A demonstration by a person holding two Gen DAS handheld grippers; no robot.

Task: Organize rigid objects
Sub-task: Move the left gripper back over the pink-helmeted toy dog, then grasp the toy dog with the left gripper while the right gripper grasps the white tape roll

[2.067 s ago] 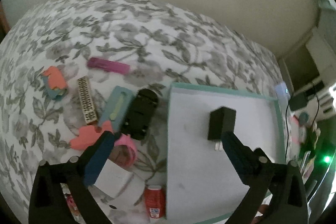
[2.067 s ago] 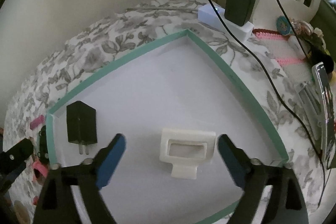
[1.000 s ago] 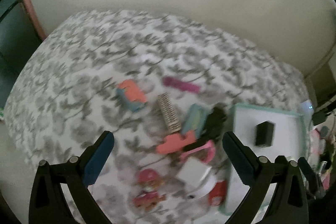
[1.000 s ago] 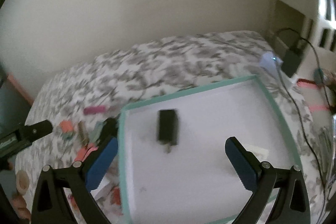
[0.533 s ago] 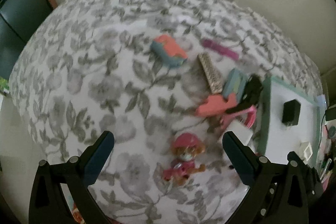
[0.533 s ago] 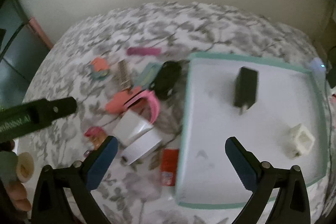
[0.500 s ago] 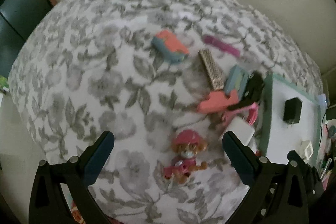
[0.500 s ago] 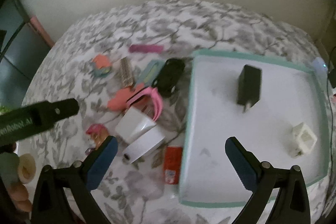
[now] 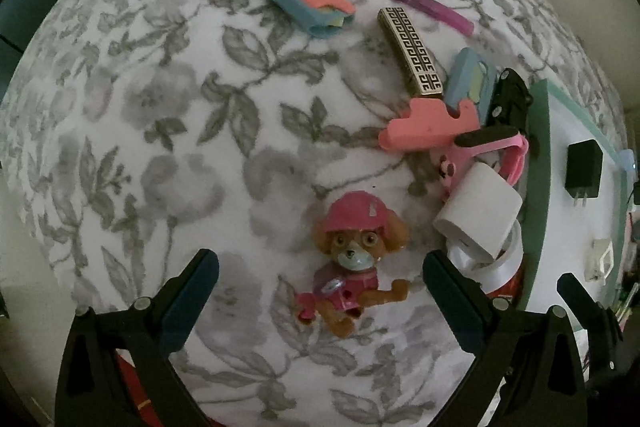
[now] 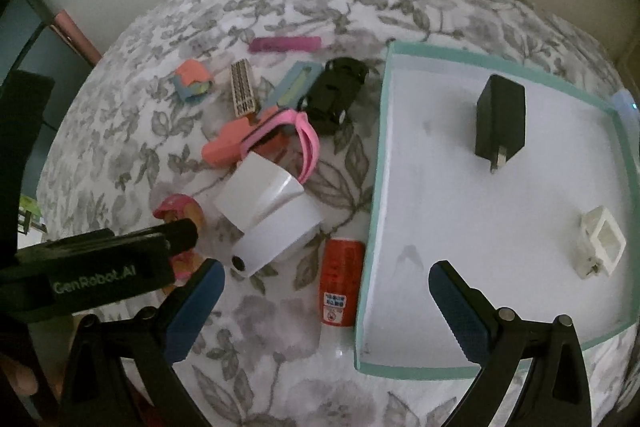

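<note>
A teal-rimmed white tray [image 10: 378, 163] holds a black charger [image 10: 500, 117] and a small white adapter [image 10: 602, 247]; the tray also shows at the right of the left wrist view [image 9: 538, 163]. Loose objects lie left of it. A pink-hatted toy puppy [image 9: 354, 259] lies between the fingers of my open, empty left gripper [image 9: 318, 281]. A white charger [image 9: 478, 213] lies on a white tape roll [image 10: 280, 239]. My right gripper [image 10: 326, 291] is open and empty, above a red tube [image 10: 340, 279] beside the tray.
On the floral cloth lie a black toy car [image 10: 334, 93], a pink band [image 10: 298, 135], a coral foam piece [image 9: 424, 125], a patterned gold bar [image 9: 412, 51], a purple stick [image 9: 432, 9], a blue case [image 10: 298, 83] and an orange-blue block [image 9: 310, 3].
Both grippers left the tray and swung left over the loose objects. The left gripper has come down close to the toy puppy. The black charger and white adapter stay in the tray.
</note>
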